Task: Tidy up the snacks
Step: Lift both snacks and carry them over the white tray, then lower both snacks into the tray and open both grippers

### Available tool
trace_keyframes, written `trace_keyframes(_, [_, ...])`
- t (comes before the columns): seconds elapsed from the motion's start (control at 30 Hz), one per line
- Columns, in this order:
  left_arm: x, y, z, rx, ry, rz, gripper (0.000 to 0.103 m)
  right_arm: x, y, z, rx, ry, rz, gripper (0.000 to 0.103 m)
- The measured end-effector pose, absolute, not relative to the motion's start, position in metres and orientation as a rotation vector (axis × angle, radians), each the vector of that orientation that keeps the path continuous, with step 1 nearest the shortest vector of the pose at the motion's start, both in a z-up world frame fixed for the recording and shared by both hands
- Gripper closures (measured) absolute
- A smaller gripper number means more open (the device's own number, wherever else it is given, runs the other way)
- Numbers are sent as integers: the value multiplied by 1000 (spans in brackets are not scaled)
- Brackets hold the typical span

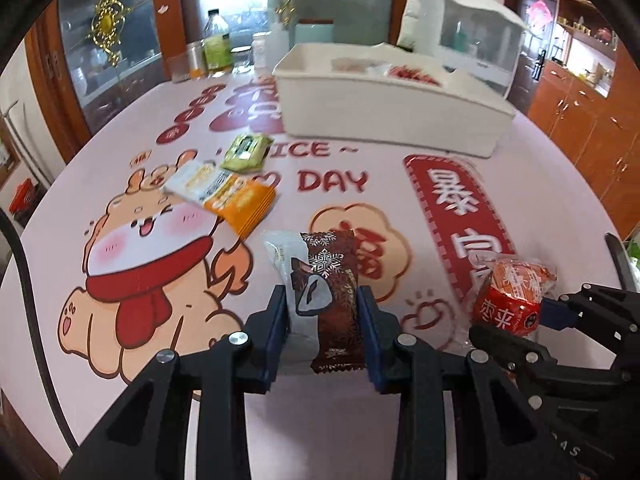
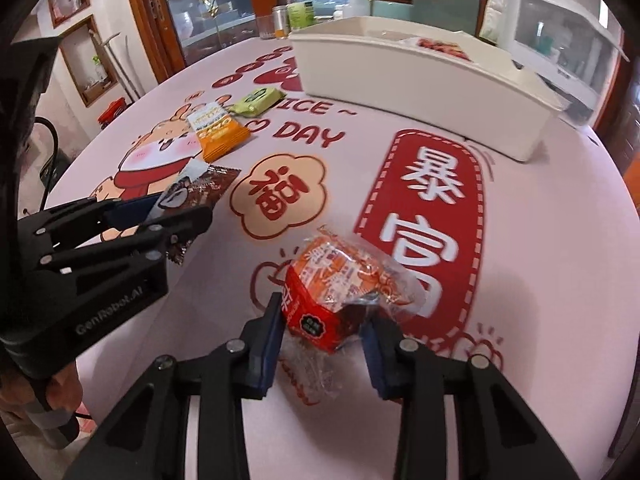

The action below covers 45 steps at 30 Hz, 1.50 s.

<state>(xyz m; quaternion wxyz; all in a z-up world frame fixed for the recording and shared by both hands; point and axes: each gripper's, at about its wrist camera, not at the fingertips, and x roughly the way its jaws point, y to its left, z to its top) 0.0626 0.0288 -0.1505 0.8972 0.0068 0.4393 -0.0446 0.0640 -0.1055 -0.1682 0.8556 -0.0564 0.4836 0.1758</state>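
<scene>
My left gripper (image 1: pixel 322 298) is shut on a brown-and-white snack packet (image 1: pixel 320 264), which stands upright between the blue pads, held above the pink tablecloth. In the right wrist view the left gripper (image 2: pixel 180 208) is at the left with that packet (image 2: pixel 208 188) sticking out forward. My right gripper (image 2: pixel 324 312) is shut on a red-and-orange snack (image 2: pixel 332 280) in crinkled clear wrap, pads pressing both sides. From the left wrist view the right gripper (image 1: pixel 516 320) and its red snack (image 1: pixel 508 292) sit at the lower right. A white bin (image 1: pixel 380 120) with snacks inside stands at the far side.
A stack of orange packets (image 1: pixel 240 200) and a green packet (image 1: pixel 244 152) lie on the printed tablecloth, left of the bin (image 2: pixel 420 88). Bottles (image 1: pixel 218 44) and a white cabinet with a clear door (image 1: pixel 472 40) stand behind. A hand (image 2: pixel 60 392) holds the left gripper's handle.
</scene>
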Motion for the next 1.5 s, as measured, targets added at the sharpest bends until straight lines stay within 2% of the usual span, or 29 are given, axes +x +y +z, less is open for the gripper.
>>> trace_keyframes(0.4, [55, 10, -73, 10, 789, -189, 71, 54, -145, -101, -20, 887, 320, 68])
trace_keyframes(0.83, [93, -14, 65, 74, 616, -250, 71, 80, -189, 53, 74, 661, 297, 67])
trace_keyframes(1.07, [139, -31, 134, 142, 548, -187, 71, 128, -203, 122, 92, 616, 240, 67])
trace_keyframes(1.3, [196, -53, 160, 217, 523, -112, 71, 185, -211, 165, 90, 572, 151, 67])
trace_keyframes(1.5, [263, -60, 127, 201, 613, -82, 71, 248, -210, 132, 103, 665, 113, 67])
